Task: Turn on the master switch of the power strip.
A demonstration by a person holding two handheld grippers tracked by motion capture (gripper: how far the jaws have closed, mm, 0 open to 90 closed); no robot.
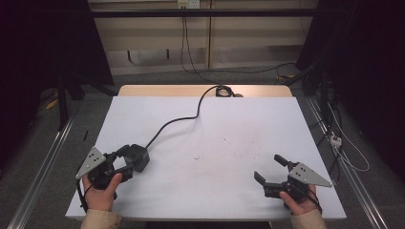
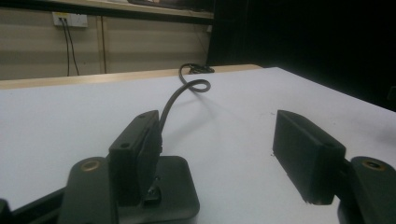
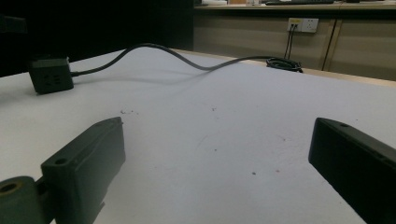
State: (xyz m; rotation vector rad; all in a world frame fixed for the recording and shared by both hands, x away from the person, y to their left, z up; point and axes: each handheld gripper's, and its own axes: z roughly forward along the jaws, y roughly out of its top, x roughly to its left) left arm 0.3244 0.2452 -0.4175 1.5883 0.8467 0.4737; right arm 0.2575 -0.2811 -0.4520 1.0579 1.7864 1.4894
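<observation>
Near left on the white table [image 1: 229,124]: my left gripper [image 1: 125,161] sits at the black power cube [image 1: 137,156], jaws spread, the cube beside one jaw rather than squeezed between both. Its black cord [image 1: 177,120] snakes to the far edge. My right gripper [image 1: 270,168] rests near right, jaws wide apart on nothing, well apart from the cube.

Beige wall [image 1: 248,43] with socket [image 1: 187,4], grey floor [image 1: 38,143].
</observation>
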